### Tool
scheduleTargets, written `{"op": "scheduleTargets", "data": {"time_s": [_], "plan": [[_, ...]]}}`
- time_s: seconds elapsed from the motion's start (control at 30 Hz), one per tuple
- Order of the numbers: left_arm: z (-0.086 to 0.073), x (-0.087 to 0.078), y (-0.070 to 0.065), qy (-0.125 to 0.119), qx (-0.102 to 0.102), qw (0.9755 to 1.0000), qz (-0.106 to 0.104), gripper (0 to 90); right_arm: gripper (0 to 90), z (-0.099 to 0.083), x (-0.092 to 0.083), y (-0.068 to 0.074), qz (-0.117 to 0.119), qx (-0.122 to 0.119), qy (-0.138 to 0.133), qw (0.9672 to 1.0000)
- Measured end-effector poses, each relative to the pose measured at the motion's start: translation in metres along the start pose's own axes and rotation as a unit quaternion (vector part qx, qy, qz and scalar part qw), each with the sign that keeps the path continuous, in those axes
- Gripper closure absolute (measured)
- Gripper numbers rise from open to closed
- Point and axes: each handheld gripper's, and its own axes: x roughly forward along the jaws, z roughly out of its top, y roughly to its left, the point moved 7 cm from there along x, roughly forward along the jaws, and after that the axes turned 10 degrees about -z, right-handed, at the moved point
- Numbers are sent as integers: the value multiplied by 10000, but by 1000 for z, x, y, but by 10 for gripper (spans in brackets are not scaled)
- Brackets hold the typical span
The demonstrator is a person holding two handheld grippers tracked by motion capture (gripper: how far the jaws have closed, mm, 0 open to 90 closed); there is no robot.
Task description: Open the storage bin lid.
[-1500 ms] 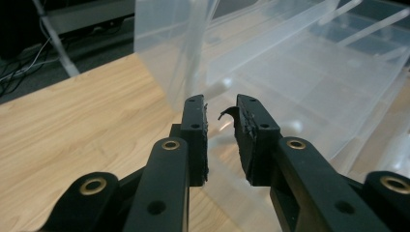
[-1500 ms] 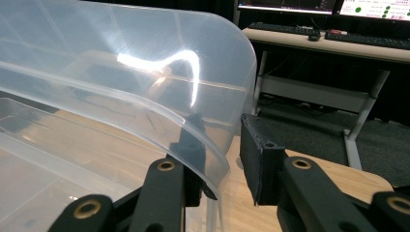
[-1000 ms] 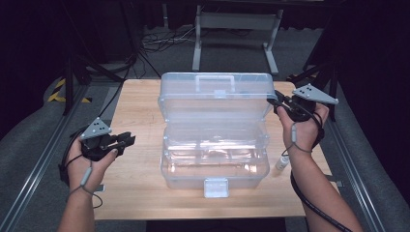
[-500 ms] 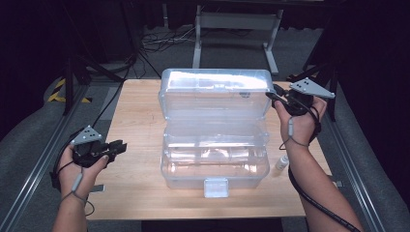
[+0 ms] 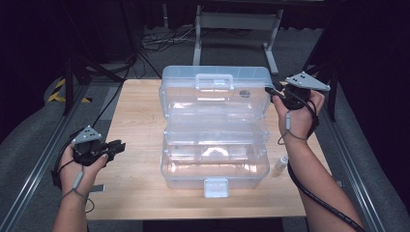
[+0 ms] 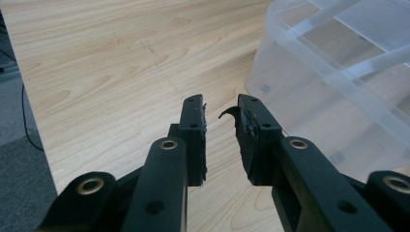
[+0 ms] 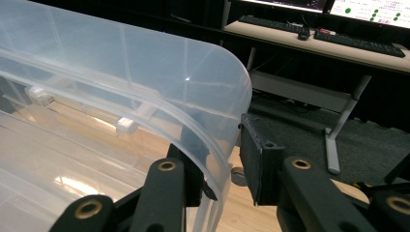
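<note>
A clear plastic toolbox stands in the middle of the wooden table. Its lid is raised at the back, with a tray spread above the base. My right gripper is at the lid's right edge. In the right gripper view the lid's rim runs between the jaws of that gripper. They have just been closing, and a gap still shows at the outer pad. My left gripper hovers open and empty over bare wood left of the box, also seen as the gripper.
A small white bottle stands on the table by the box's right front corner. A small grey piece lies near the front left edge. Metal rails run along both sides of the table, and a stand's legs are behind it.
The left gripper has drawn back and down toward the table's near left edge. The lid's top edge sits slightly higher than a second ago. The right hand has barely moved.
</note>
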Motion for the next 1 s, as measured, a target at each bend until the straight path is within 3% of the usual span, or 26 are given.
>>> {"op": "scheduleTargets", "data": {"time_s": [0.1, 0.27, 0.6, 1.0], "plan": [[1, 1, 0, -7, 0, 10000, -41, 738, 728, 2, 5, -1, -25, -107, 55, 9999], [1, 1, 1, -39, -28, 9999, -100, 739, 738, 4, 15, -5, 67, 22, 222, 9997], [2, -2, 2, -167, -94, 9997, -179, 739, 765, 7, 31, -9, 62, 19, 524, 9986], [-8, -7, -4, -101, -147, 9997, -139, 739, 789, 7, 49, -12, 67, 15, 762, 9971]]}}
